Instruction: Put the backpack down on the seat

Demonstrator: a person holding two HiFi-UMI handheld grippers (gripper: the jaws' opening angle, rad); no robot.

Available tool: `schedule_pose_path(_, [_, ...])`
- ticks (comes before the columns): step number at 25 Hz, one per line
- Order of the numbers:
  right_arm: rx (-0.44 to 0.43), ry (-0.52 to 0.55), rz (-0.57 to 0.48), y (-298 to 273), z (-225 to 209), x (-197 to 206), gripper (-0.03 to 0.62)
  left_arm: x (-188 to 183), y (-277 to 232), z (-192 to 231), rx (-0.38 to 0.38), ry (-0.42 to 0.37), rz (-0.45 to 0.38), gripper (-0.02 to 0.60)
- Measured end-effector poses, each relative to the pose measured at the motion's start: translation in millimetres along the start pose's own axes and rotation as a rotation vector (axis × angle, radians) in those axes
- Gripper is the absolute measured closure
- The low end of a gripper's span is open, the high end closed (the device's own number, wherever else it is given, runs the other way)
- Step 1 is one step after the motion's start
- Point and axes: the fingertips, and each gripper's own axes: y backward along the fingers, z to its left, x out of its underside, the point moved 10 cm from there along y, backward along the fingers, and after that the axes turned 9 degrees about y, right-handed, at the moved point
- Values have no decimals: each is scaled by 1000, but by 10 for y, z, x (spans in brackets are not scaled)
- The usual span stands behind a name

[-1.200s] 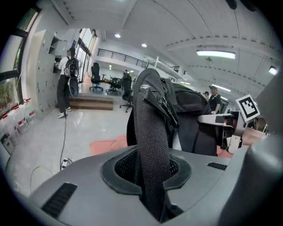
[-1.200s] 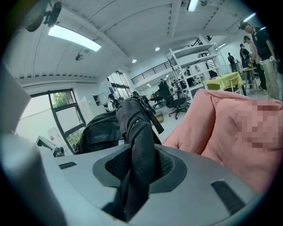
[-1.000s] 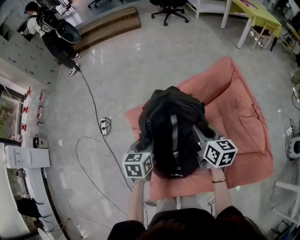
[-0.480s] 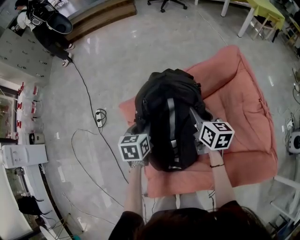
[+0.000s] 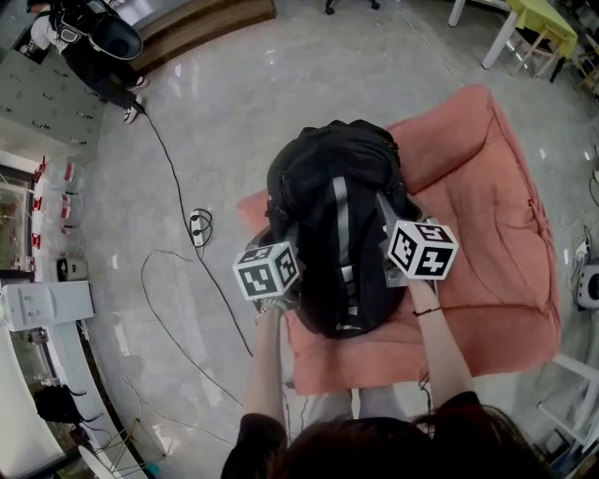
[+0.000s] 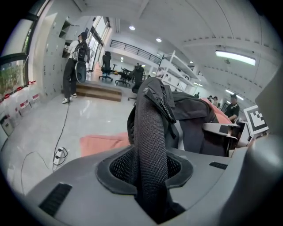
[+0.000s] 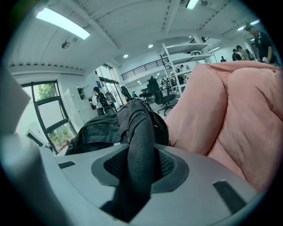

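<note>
A black backpack with a grey centre stripe rests on the left front corner of the pink cushioned seat. My left gripper is at the pack's left side and my right gripper at its right side. A black mesh shoulder strap runs up through the left gripper, filling the gap between its jaws. The other strap lies the same way in the right gripper. Both pairs of jaws are opening with the straps still between them.
A power strip with a long cable lies on the tiled floor left of the seat. A person stands far off at the top left beside a wooden step. A yellow-green table stands at the top right, white cabinets at the left.
The backpack and both grippers have shifted a little forward over the seat's corner, and the pack sits lower on the cushion. Both straps stay between the jaws.
</note>
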Motion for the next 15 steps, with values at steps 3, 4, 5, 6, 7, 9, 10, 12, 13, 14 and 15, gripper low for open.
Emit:
schedule_pose_path(3, [8, -13, -9, -75, -13, 39, 468, 5, -75, 46, -10, 8, -10, 456])
schedule_pose_path(4, [8, -19, -10, -99, -15, 46, 464, 4, -100, 56, -15, 11, -13, 447])
schedule_pose_path(5, [11, -24, -9, -119, -14, 48, 456, -1, -119, 62, -16, 15, -15, 431])
schedule_pose_path(6, [16, -29, -8, -136, -10, 48, 447, -7, -136, 65, -15, 20, -17, 413])
schedule_pose_path(7, [22, -35, -6, -149, -7, 50, 436, -13, -154, 62, -12, 26, -18, 387])
schedule_pose_path(9, [30, -58, -6, -166, -15, 63, 414, -17, -194, 46, -11, 30, -17, 336])
schedule_pose_path(10, [30, -73, -8, -172, -24, 69, 399, -17, -211, 38, -16, 28, -16, 322])
schedule_pose_path(12, [28, -91, -14, -178, -38, 72, 381, -17, -230, 28, -28, 26, -19, 299])
schedule_pose_path(13, [27, -92, -17, -177, -41, 69, 372, -16, -231, 25, -29, 27, -25, 286])
schedule_pose_path(14, [28, -90, -21, -174, -42, 66, 370, -14, -229, 22, -27, 29, -29, 278])
schedule_pose_path(15, [27, -88, -27, -165, -40, 65, 364, -11, -222, 21, -23, 31, -33, 269])
